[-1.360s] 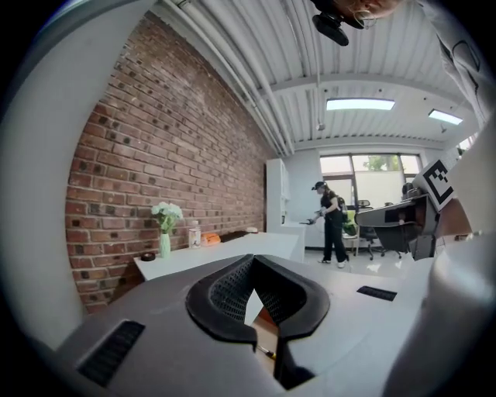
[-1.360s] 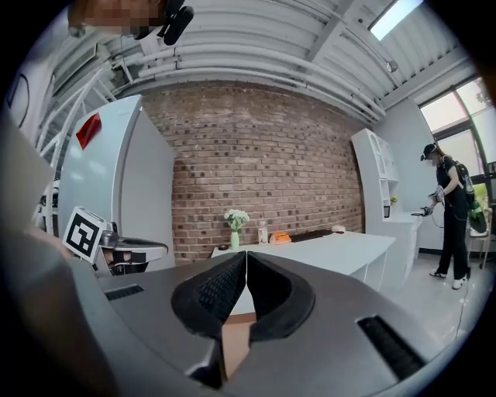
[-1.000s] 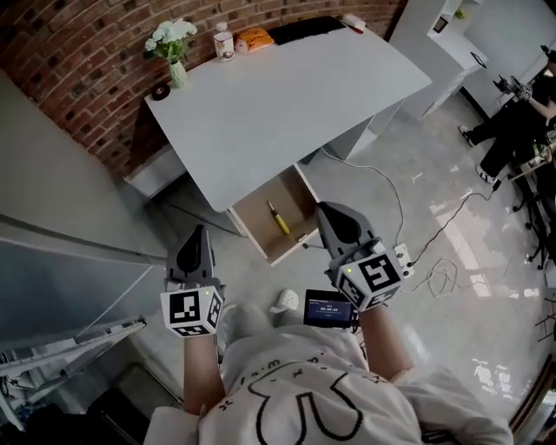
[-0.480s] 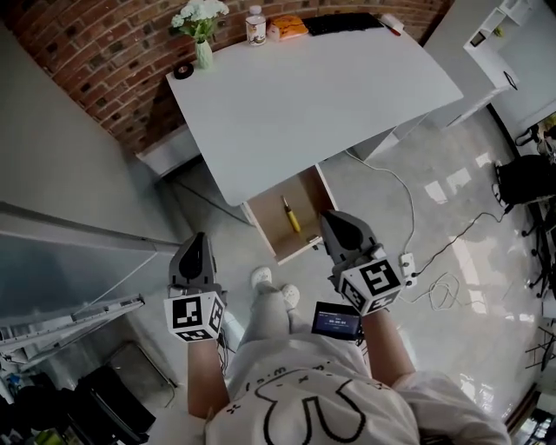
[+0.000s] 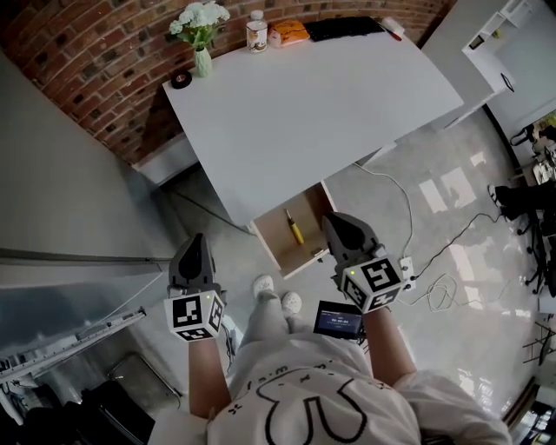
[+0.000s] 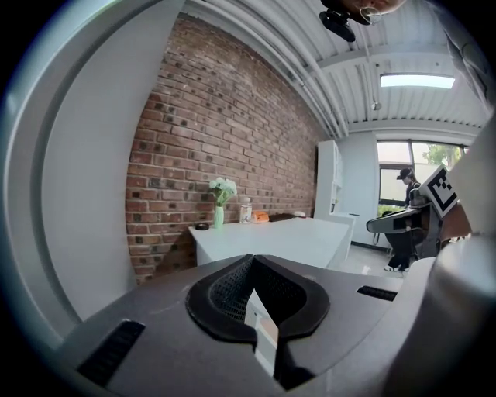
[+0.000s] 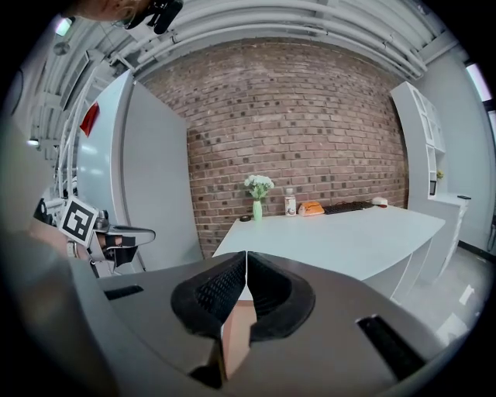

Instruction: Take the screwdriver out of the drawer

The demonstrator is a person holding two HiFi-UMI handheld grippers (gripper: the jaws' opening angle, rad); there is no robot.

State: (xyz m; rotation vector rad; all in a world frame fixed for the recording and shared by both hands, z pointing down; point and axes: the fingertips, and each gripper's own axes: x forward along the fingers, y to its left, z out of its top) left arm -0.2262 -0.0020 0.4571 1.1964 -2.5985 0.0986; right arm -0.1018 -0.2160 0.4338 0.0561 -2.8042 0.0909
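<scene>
Surface (image 5: 304, 113): white, with the drawer hung under its near edge.
Drawer (image 5: 276, 246): stood pulled open, wooden inside.
Right claw (image 5: 334, 222): jaws pressed together, empty, hung just beside the drawer's front.
Left claw (image 5: 196, 240): jaws together, empty, well apart from the drawer.
Screwdriver (image 5: 295, 229): yellow-handled, lay flat inside the drawer, untouched.

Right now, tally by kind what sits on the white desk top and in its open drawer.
Vase of flowers: 1
Bottle: 1
Orange item: 1
Keyboard: 1
Mouse: 1
Small black round object: 1
Screwdriver, in the drawer: 1
Total: 7
</scene>
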